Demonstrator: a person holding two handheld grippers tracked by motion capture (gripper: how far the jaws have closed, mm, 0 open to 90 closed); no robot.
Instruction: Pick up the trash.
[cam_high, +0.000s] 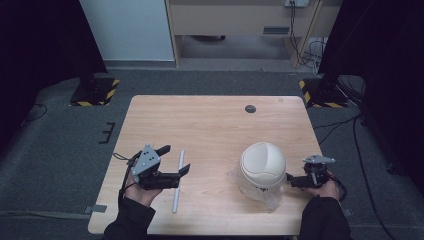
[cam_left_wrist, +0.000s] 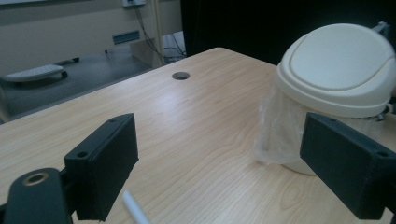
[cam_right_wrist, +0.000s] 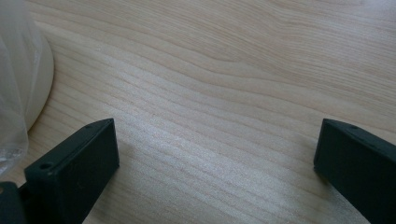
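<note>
Both hand-held grippers, left (cam_high: 176, 161) and right (cam_high: 289, 178), wide open and empty beside cream domed bin (cam_high: 262, 167), clear liner.

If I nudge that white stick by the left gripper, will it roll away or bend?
The stick looks like a thin round tube lying flat on the table, so a sideways push would probably roll it. It lies straight along its length, so it is likely stiff rather than floppy. Being so slim, it is probably light and may skid between the left gripper's open jaws.
</note>
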